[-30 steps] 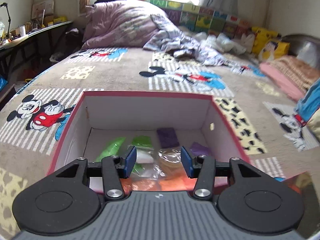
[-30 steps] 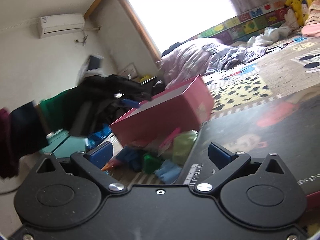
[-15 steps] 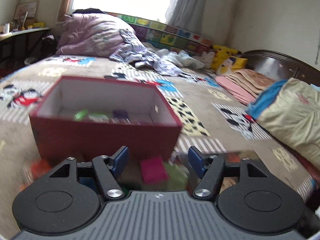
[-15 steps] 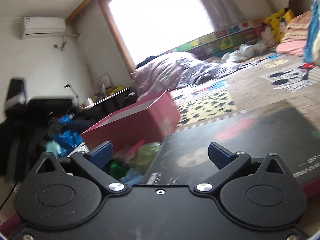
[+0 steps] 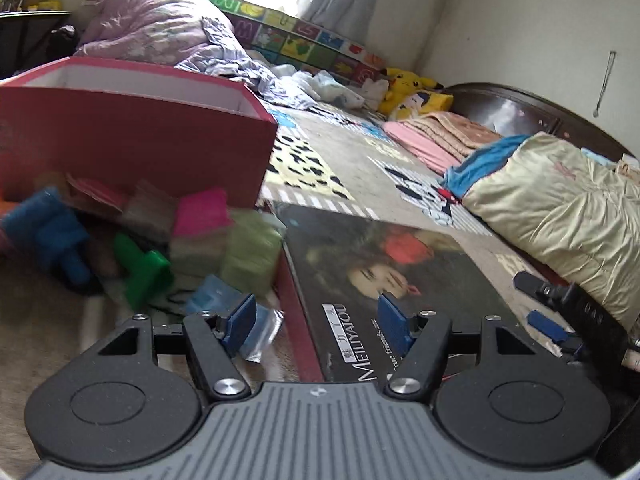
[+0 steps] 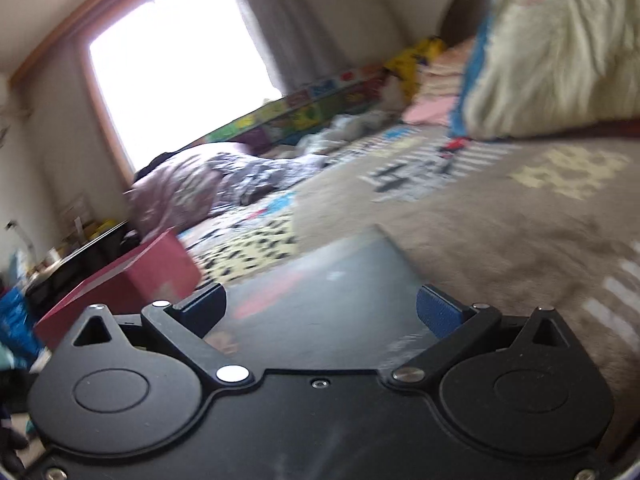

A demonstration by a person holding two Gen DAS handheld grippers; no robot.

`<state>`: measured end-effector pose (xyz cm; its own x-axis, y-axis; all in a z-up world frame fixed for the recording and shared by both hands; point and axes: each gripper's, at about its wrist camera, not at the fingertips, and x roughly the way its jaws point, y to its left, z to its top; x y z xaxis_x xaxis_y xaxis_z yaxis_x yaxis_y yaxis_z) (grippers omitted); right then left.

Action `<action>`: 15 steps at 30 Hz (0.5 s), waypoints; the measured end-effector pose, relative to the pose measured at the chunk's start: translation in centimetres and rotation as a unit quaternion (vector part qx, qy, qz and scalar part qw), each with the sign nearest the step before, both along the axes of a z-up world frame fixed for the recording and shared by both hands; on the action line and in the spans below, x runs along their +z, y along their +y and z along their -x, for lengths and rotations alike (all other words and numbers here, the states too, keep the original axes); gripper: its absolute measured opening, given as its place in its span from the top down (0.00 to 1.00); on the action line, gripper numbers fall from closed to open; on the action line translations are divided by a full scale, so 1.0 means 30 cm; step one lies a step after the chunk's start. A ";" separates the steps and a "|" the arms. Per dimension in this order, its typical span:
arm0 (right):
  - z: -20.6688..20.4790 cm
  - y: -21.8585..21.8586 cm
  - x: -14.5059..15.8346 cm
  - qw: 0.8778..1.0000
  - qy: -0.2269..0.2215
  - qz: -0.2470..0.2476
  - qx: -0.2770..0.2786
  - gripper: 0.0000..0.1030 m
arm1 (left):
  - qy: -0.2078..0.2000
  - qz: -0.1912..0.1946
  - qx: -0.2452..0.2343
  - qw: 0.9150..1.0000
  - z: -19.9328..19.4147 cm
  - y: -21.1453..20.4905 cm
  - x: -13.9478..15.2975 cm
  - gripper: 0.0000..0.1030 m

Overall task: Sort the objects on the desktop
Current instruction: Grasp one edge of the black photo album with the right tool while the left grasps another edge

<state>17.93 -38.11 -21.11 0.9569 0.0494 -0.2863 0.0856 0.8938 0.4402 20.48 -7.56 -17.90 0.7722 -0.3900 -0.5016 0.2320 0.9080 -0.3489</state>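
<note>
**Q:** Log the scene, biggest thing down.

**A:** The bed cover (image 5: 360, 152) carries everything. On it the red box (image 5: 132, 140) stands open-topped; from this low angle I cannot see inside it. Right of the box lies the dark lid (image 5: 392, 280), flat, printed side up, its near edge under my grippers. Between box and lid is the pile (image 5: 152, 240): a pink block (image 5: 202, 214) on top, a pale green block (image 5: 250, 256) touching the lid's edge, a blue piece (image 5: 52, 236) at the left, a green piece (image 5: 144, 270) in front, and a small clear bag (image 5: 256, 328) nearest me.

**Q:** Grippers?

**A:** Left gripper (image 5: 316, 326): fingers wide, nothing between them; it hangs low over the seam between the bag and the lid. Right gripper (image 6: 320, 304): also wide and carrying nothing, low over the lid. That view is blurred, so detail is poor.

**Q:** Step in hand?

**A:** My judgement: between grasps, picking a target. Loose pieces lie outside the box, so sorting looks unfinished.

**Q:** Next move?

**A:** Probably the bag, since it lies closest to the left fingers. It is thin and slippery, so I would come down square, close on a raised fold, and avoid catching the lid's edge.
</note>
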 end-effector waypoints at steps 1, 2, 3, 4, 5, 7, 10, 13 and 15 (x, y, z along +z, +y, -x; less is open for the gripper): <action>-0.007 -0.018 -0.008 1.000 0.004 -0.004 -0.010 0.01 | -0.001 0.000 -0.002 1.000 -0.002 -0.010 -0.008 0.36; -0.014 -0.035 -0.015 1.000 0.008 -0.009 -0.020 0.01 | -0.001 0.001 -0.005 1.000 -0.004 -0.018 -0.016 0.36; -0.022 -0.051 -0.026 0.999 0.014 -0.016 -0.025 0.01 | 0.000 0.002 -0.009 1.000 -0.006 -0.021 -0.022 0.36; -0.032 -0.063 -0.038 0.999 0.023 -0.023 -0.027 0.01 | 0.001 0.002 -0.012 1.000 -0.007 -0.024 -0.029 0.36; -0.043 -0.073 -0.050 0.999 0.032 -0.031 -0.029 0.01 | 0.002 0.003 -0.016 1.000 -0.008 -0.027 -0.035 0.36; -0.061 -0.083 -0.069 0.997 0.048 -0.051 -0.024 0.01 | 0.004 0.004 -0.023 1.000 -0.011 -0.032 -0.047 0.36; -0.086 -0.095 -0.096 0.994 0.071 -0.083 -0.016 0.01 | 0.007 0.006 -0.034 0.999 -0.014 -0.041 -0.066 0.36; -0.081 -0.077 -0.086 0.993 0.075 -0.086 -0.015 0.01 | 0.009 0.009 -0.045 0.999 -0.018 -0.050 -0.085 0.36; -0.075 -0.075 -0.081 0.993 0.075 -0.093 -0.015 0.01 | 0.011 0.010 -0.051 0.999 -0.021 -0.052 -0.096 0.36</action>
